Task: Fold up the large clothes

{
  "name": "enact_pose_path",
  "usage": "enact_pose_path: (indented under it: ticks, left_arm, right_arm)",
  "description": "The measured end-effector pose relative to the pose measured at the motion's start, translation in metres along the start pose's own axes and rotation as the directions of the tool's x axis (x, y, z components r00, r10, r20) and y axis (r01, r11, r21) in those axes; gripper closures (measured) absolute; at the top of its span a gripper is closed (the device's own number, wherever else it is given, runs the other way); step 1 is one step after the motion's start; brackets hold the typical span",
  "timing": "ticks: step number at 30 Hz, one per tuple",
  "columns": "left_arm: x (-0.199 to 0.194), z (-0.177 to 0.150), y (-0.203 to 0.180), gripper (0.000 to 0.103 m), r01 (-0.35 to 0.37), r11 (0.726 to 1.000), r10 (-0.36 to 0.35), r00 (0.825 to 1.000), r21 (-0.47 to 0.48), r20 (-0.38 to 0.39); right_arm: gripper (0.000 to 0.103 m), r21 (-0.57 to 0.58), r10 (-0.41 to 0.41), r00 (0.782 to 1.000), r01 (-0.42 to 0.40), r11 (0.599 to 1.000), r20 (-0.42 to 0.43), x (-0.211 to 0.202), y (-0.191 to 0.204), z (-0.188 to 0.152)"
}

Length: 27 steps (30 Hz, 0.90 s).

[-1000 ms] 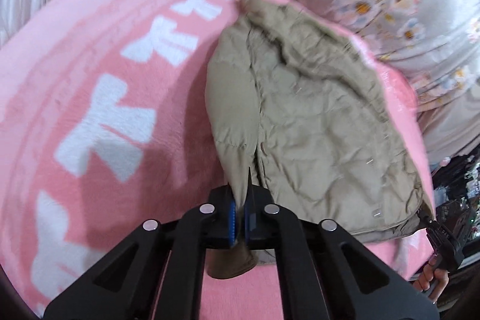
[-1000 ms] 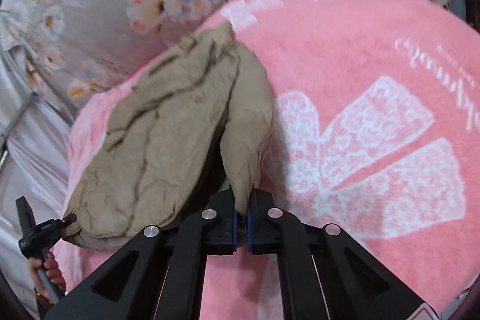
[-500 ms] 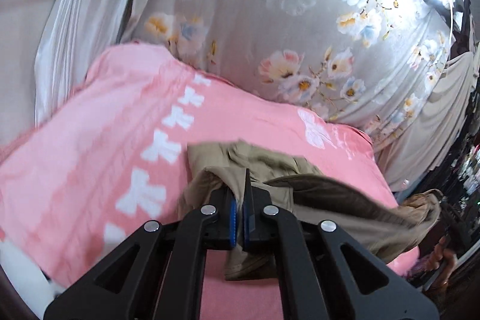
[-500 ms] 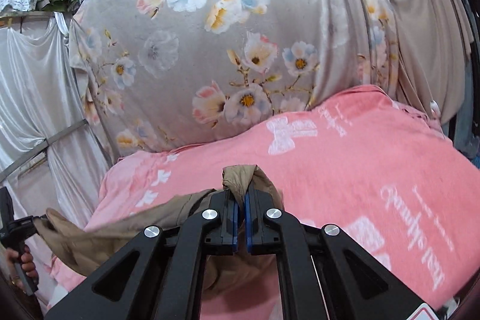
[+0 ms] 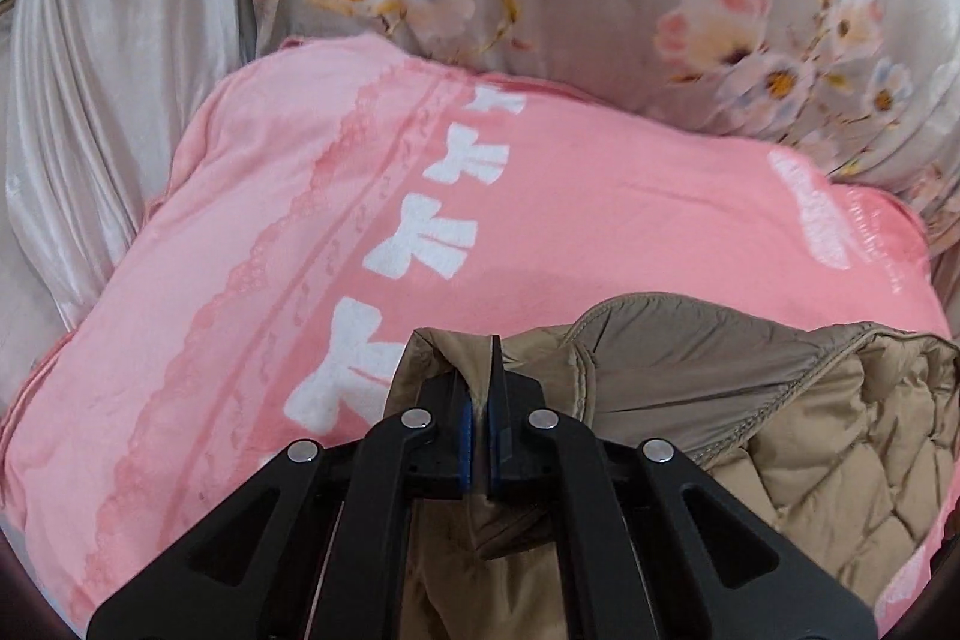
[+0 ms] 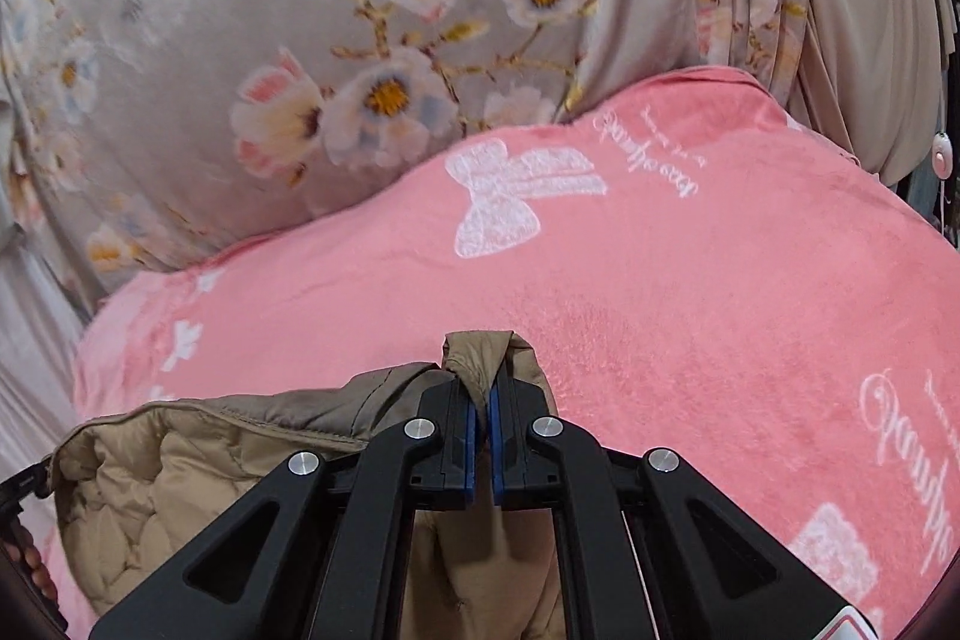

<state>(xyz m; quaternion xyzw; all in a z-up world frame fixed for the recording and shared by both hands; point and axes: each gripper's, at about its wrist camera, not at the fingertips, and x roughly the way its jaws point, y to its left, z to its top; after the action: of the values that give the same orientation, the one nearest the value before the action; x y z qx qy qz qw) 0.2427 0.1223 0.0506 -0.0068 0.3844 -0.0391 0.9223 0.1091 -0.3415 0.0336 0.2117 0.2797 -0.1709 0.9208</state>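
In the left wrist view we're pinching a bunched edge of the tan quilted jacket (image 5: 780, 400) in the left gripper (image 5: 478, 421), jaws nearly closed on the fabric, w/ the rest sagging to the right over the pink blanket (image 5: 600, 196); looks like we're mid-fold, carrying the held edge across. In the right wrist view we're clamping another bunch of it in the right gripper (image 6: 480, 430), equally tight, lining showing lower left. Next we're likely needing to lower both edges together, evenly; the jacket's lower part is cut off below the fingers, so alignment's hard to judge.
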Motion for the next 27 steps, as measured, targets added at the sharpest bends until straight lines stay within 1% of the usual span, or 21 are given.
enact_pose_path:
  ticks: [2,5,9,15,21,27]
  left_arm:
    - [0.029,-0.005,0.002,0.100,-0.012,1.000,0.012,0.999,-0.014,-0.045]
    - [0.062,-0.015,0.004,0.099,-0.029,0.999,0.027,0.995,-0.024,-0.091]
    - [0.082,-0.028,-0.001,0.098,-0.039,0.999,0.038,0.993,-0.007,-0.111]
    - [0.098,-0.039,-0.006,0.097,-0.035,0.999,0.035,0.994,0.011,-0.099]
    - [0.104,-0.050,-0.010,0.097,-0.056,0.998,0.057,0.997,0.017,-0.047]
    - [0.111,-0.052,-0.005,0.096,-0.024,1.000,0.023,0.999,-0.016,-0.041]
  right_arm:
    - [0.100,0.001,-0.024,0.999,0.024,1.000,-0.032,0.022,0.000,-0.006]
    - [0.100,-0.009,-0.064,0.996,0.063,0.998,-0.067,0.050,-0.002,-0.017]
    - [0.100,-0.051,-0.101,0.990,0.097,0.994,-0.098,0.074,0.000,-0.033]
    - [0.100,-0.089,-0.123,0.981,0.111,0.990,-0.148,0.098,0.003,-0.055]
    - [0.100,-0.114,-0.142,0.977,0.125,0.986,-0.160,0.106,0.006,-0.062]
    - [0.100,-0.117,-0.144,0.974,0.125,0.985,-0.176,0.111,0.006,-0.062]
